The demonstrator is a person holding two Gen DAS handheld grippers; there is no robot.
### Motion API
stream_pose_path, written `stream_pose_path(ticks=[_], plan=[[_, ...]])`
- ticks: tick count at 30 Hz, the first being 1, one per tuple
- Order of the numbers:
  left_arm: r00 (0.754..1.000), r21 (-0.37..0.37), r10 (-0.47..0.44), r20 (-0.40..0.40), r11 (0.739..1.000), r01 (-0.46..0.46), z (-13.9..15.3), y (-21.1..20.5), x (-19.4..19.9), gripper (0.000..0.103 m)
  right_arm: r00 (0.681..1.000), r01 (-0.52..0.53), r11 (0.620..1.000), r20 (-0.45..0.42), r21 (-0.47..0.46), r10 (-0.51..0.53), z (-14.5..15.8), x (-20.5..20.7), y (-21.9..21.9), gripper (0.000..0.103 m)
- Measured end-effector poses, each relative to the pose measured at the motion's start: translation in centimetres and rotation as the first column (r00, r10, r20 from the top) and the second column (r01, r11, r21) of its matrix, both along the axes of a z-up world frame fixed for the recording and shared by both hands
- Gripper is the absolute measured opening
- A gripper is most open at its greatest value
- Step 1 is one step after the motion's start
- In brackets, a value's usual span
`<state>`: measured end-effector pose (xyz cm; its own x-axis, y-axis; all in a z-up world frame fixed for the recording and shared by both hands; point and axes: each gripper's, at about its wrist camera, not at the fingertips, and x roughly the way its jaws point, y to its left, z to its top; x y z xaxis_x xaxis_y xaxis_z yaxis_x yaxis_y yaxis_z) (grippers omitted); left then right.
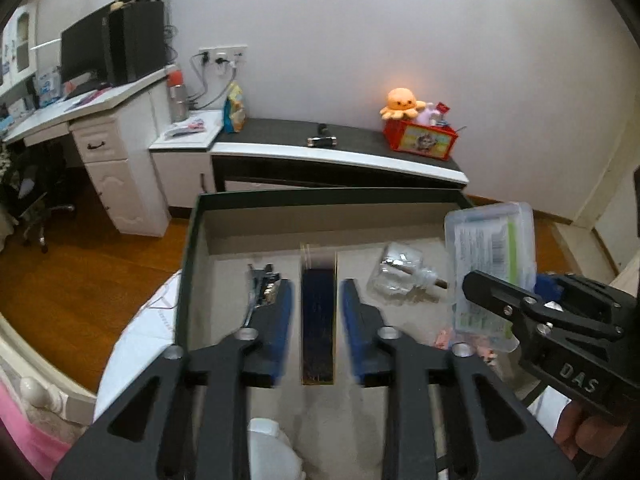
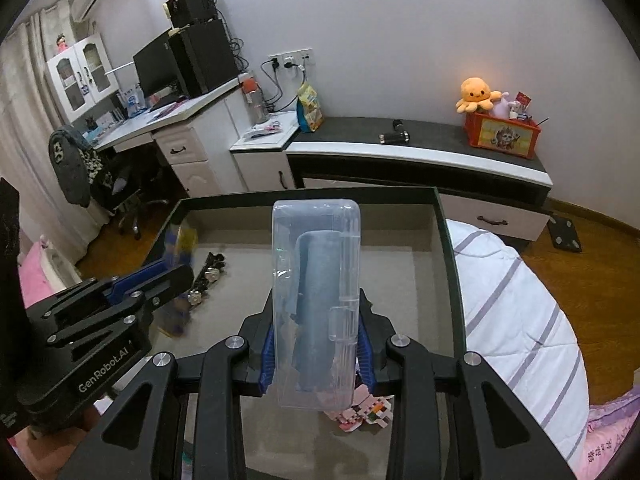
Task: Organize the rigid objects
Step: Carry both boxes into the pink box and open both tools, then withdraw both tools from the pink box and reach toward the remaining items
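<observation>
A shallow dark-rimmed box point(image 1: 188, 248) with a grey floor holds the objects. My left gripper point(image 1: 316, 312) is open; its blue fingers straddle a thin dark blue slab point(image 1: 318, 320) standing on edge, not touching it. A metal tool point(image 1: 260, 288) lies by the left finger. A clear glass bottle point(image 1: 400, 276) lies to the right. My right gripper point(image 2: 316, 344) is shut on a clear plastic case point(image 2: 316, 300) and holds it upright above the box floor; the case shows in the left wrist view point(image 1: 492, 264). Pink block pieces point(image 2: 364, 408) lie under it.
The box rim point(image 2: 448, 240) sits on a bed with a white striped quilt point(image 2: 520, 300). A low cabinet point(image 2: 420, 148) with a red toy bin point(image 2: 502, 136) stands behind. A desk point(image 2: 172, 120) and chair stand at left. The left gripper point(image 2: 176, 276) appears blurred in the right wrist view.
</observation>
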<state>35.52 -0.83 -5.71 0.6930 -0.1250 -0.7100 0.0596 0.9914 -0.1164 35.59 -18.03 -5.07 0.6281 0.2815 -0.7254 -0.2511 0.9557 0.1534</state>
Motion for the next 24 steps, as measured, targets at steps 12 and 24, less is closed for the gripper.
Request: stream_pose_path(ticks=[12, 24], plan=[[0.985, -0.005, 0.062, 0.161, 0.998, -0.062, 3.8, 1.5, -7.6, 0.103, 0.993, 0.056, 0.997, 0.106, 0.047, -0.061, 3.1, -6.2, -2.6, 0.103], [0.971, 0.006, 0.018, 0.237, 1.000, -0.020, 5.8, 1.1, -19.8, 0.103, 0.970, 0.059, 0.993, 0.229, 0.099, -0.081, 6.2, -17.1, -3.8, 0.103]])
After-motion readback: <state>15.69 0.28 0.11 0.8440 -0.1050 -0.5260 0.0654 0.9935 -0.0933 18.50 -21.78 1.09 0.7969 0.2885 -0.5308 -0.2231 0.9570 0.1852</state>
